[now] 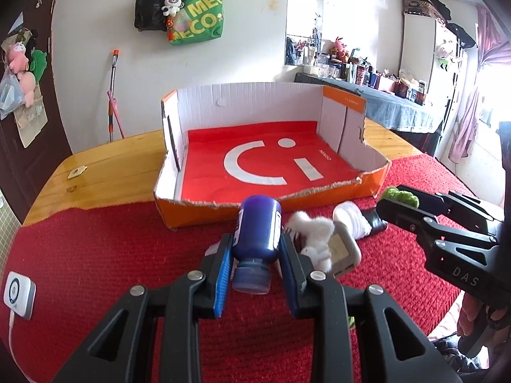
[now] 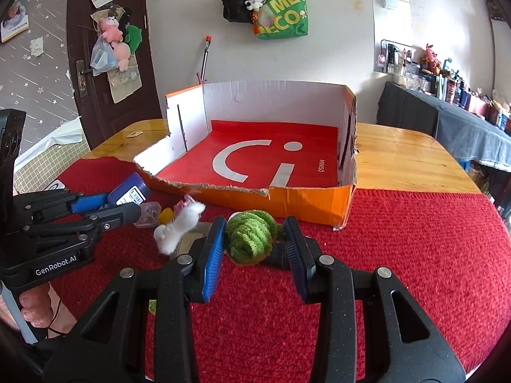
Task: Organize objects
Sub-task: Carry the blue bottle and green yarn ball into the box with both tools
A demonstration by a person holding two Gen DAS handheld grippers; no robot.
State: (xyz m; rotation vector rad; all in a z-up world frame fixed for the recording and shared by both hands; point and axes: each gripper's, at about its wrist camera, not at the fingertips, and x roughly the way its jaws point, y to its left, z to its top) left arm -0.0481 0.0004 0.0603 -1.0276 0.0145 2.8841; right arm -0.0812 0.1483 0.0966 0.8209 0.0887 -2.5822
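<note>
My left gripper (image 1: 255, 242) is shut on a dark blue bottle (image 1: 257, 226), cap toward the camera, held above the red mat; it also shows in the right wrist view (image 2: 129, 193). My right gripper (image 2: 252, 236) is shut on a fuzzy green yarn ball (image 2: 250, 236), which touches both pads; the ball also shows in the left wrist view (image 1: 400, 195). An open orange cardboard box (image 1: 367, 188) with a red floor stands just beyond both grippers (image 2: 319, 201). A white plush toy (image 1: 314, 233) lies on the mat between them (image 2: 179, 226).
A grey device (image 1: 346, 249) and a white-and-black item (image 1: 357, 220) lie by the plush. A small clear case (image 2: 148, 214) and a yellow piece (image 2: 166, 215) lie near the left gripper. A white charger (image 1: 17, 293) sits at the mat's left. The wooden table (image 1: 105, 172) extends behind.
</note>
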